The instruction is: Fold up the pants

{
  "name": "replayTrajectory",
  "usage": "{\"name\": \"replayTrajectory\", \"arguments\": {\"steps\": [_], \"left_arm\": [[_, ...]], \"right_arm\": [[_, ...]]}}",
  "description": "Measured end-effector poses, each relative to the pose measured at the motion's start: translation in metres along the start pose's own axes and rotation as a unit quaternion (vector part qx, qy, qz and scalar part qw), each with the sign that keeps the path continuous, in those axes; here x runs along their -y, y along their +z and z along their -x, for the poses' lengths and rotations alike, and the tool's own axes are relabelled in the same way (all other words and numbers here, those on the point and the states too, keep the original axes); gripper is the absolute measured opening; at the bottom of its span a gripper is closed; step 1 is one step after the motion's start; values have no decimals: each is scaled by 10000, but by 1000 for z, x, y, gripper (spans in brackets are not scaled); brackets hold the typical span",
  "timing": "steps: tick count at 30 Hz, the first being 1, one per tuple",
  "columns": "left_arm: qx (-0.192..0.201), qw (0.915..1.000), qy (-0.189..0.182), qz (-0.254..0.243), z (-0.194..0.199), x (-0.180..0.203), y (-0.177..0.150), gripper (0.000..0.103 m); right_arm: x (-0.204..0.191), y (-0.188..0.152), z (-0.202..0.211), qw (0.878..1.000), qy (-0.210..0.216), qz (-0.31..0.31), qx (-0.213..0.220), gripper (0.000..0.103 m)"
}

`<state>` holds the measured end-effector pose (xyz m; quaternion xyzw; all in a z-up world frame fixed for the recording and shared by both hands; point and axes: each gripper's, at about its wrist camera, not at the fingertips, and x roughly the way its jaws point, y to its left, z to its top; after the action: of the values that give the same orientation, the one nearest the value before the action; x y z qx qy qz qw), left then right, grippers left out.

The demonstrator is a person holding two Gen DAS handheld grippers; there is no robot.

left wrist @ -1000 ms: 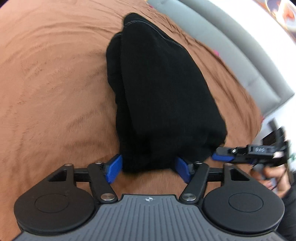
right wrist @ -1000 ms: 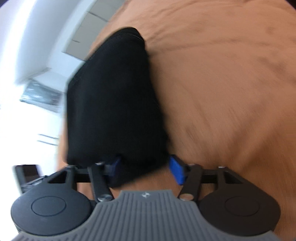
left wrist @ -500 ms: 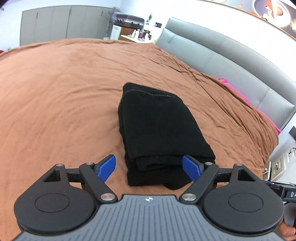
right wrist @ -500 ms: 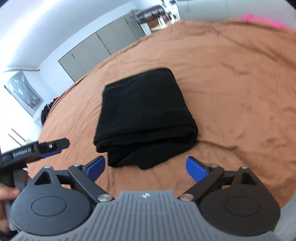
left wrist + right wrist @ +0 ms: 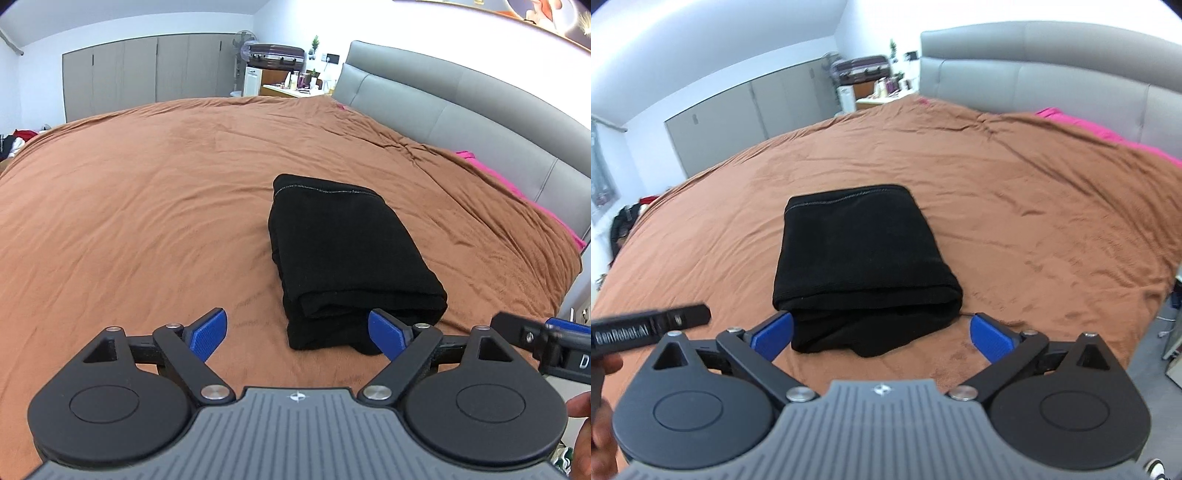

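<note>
The black pants (image 5: 343, 258) lie folded in a thick rectangular stack on the brown bedspread (image 5: 129, 221), their rolled fold edge facing me. My left gripper (image 5: 297, 332) hovers above and short of that edge. Its jaws are still opening wide, and the blue pads touch nothing. In the right wrist view the pants (image 5: 860, 251) sit just ahead of my right gripper (image 5: 882, 334). Its jaws are opening too, with the pads clear of the cloth. Each view shows part of the other gripper at its edge, held by a hand (image 5: 602, 424).
A grey padded headboard (image 5: 461, 110) runs along the bed's right side, with pink fabric (image 5: 517, 184) below it. Grey wardrobes (image 5: 147, 74), a fan and a suitcase (image 5: 277, 55) stand beyond the bed. Clothes are heaped at the far left (image 5: 14, 142).
Both grippers released the near edge of the pants, opened wide, then rose and drew back. The pants now lie folded on the bed.
</note>
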<state>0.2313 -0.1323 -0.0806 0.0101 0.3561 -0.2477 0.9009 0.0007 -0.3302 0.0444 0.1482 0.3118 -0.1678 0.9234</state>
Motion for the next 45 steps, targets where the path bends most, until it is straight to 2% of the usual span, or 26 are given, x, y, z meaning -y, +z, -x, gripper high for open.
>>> {"name": "replayTrajectory", "arguments": {"steps": [6,12,19,28,45], "left_arm": [[36,9990,453,-38,5,6,-7,103],[-54,9992,383,-130,6,7,-11,103],[-59,9987,486,-135,4,9,-13,103],[52,9986,501,-166,5,12,-12,103],[31,9983,499,-295,6,14,-12,103]], "right_arm": [[-18,-7,19,9998,-58,85,142,98],[-33,-19,23,9989,-311,270,205,98],[-40,-22,20,9988,-348,241,258,98],[-38,-21,21,9988,-405,114,244,98],[-37,-20,20,9988,-434,76,202,98]]}}
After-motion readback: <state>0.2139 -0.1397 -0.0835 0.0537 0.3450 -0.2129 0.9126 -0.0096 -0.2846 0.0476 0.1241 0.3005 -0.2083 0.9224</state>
